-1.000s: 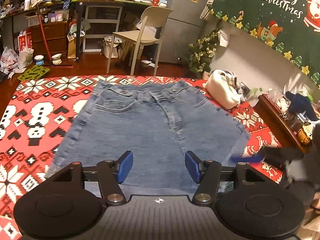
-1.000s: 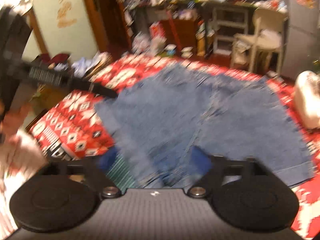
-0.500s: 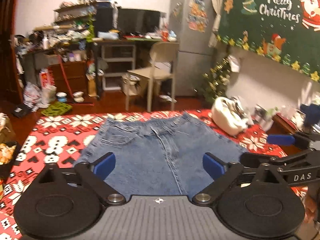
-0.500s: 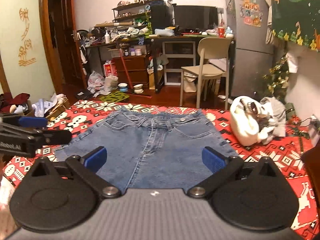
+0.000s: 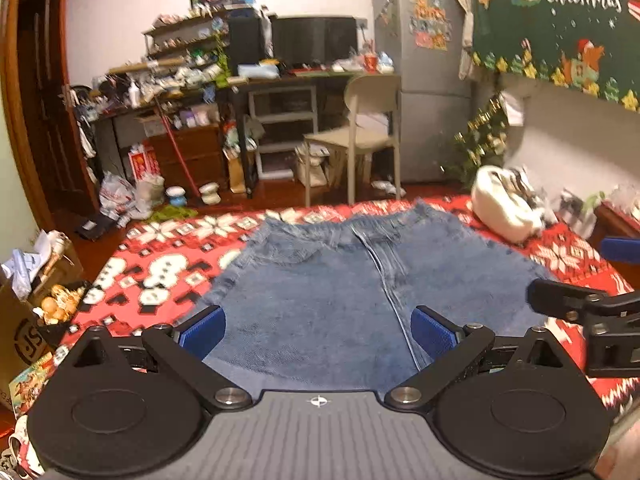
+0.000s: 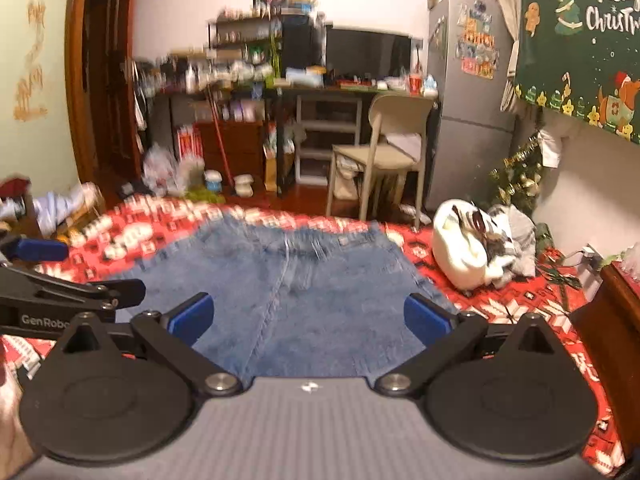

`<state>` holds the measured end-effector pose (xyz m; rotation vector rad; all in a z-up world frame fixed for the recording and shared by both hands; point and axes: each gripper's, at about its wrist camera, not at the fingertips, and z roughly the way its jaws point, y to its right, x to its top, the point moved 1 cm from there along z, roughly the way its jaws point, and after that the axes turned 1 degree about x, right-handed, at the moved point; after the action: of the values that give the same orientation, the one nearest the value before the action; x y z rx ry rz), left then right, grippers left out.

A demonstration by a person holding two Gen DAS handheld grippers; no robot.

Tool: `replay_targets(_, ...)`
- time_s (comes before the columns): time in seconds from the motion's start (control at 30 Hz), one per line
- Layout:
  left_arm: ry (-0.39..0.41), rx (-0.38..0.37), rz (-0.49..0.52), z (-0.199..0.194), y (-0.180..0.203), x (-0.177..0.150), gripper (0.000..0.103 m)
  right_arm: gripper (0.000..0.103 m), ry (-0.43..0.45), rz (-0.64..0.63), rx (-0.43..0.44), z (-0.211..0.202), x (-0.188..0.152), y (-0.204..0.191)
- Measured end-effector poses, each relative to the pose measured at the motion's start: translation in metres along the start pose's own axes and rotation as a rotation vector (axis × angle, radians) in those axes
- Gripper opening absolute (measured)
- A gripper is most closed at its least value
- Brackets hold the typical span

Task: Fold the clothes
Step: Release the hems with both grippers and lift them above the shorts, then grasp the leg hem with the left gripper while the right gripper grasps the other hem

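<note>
We hold our left gripper [image 5: 318, 330] and right gripper [image 6: 309, 316] side by side above the near hem of a pair of faded blue denim shorts [image 5: 360, 288], both with their blue-padded fingers spread wide and nothing between them. The shorts lie flat on a red blanket patterned with white snowmen and snowflakes [image 5: 160, 272], waistband at the far edge, seam running toward us. Nothing lies on the denim itself, but things crowd its sides: a white fabric bag with dark straps [image 5: 506, 208] sits on the blanket just beyond the right leg, and beyond the blanket's far edge stand a pale beige plastic chair [image 5: 360, 136], a cluttered dark desk [image 5: 288, 80] and a grey refrigerator covered in magnets [image 5: 428, 76]. A green "Merry Christmas" wall hanging [image 5: 560, 28] fills the upper right. The left wrist view shows what the other does not — a brown cardboard box of odds and ends [image 5: 32, 312] off the blanket's left side, and the right gripper's black arm entering from the right edge. The right wrist view, more blurred, shows instead the left gripper's arm printed "GenRobo" at its left edge, a dark wooden cabinet corner [image 6: 616, 320] at right, and grey cloth [image 6: 516, 240] bundled beside the bag.
</note>
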<state>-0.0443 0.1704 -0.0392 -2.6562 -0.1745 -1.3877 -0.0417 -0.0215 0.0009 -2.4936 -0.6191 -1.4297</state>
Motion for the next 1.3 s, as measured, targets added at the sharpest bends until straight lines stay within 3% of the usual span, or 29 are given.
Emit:
replay_targets(0.13, -0.073, 0.046, 0.005, 0.008, 0.007, -0.008, 0.1, 0.102, -0.006, -0.018, 0.015, -0.001, -0.008, -0.011)
replay_targets(0.23, -0.099, 0.107, 0.007, 0.013, 0.014, -0.017, 0.1, 0.102, 0.018, -0.021, -0.028, -0.002, -0.015, -0.018)
replay_targets(0.33, -0.156, 0.05, -0.001, 0.019, 0.015, -0.023, 0.099, 0.102, -0.01, 0.001, -0.042, 0.003, -0.022, -0.019)
replay_targets(0.43, -0.197, 0.049, 0.031, 0.026, 0.017, -0.024, 0.099, 0.102, -0.05, 0.033, -0.034, 0.012, -0.025, -0.014)
replay_targets(0.67, -0.22, 0.063, -0.032, 0.034, 0.019, -0.033, 0.099, 0.102, -0.081, 0.041, -0.027, 0.022, -0.027, -0.013)
replay_targets(0.8, -0.186, 0.095, -0.088, 0.036, 0.019, -0.038, 0.1, 0.102, -0.116, 0.084, -0.02, 0.03, -0.028, -0.007)
replay_targets(0.9, -0.213, 0.019, -0.128, 0.045, 0.014, -0.041, 0.098, 0.102, -0.163, 0.178, -0.014, 0.04, -0.029, 0.006)
replay_targets(0.97, -0.286, -0.09, -0.194, 0.057, 0.006, -0.042, 0.092, 0.096, -0.194, 0.242, -0.009, 0.047, -0.03, 0.015)
replay_targets(1.03, -0.347, -0.159, -0.295, 0.067, -0.005, -0.043, 0.084, 0.083, -0.238, 0.316, 0.014, 0.055, -0.033, 0.025)
replay_targets(1.1, -0.384, -0.179, -0.397, 0.074, -0.017, -0.046, 0.081, 0.075, -0.289, 0.394, 0.049, 0.064, -0.036, 0.034)
replay_targets(1.23, -0.424, -0.207, -0.508, 0.08, -0.03, -0.05, 0.075, 0.053, -0.368, 0.498, 0.112, 0.082, -0.047, 0.039)
replay_targets(1.3, -0.43, -0.249, -0.565, 0.081, -0.035, -0.052, 0.073, 0.047, -0.411, 0.546, 0.147, 0.092, -0.053, 0.038)
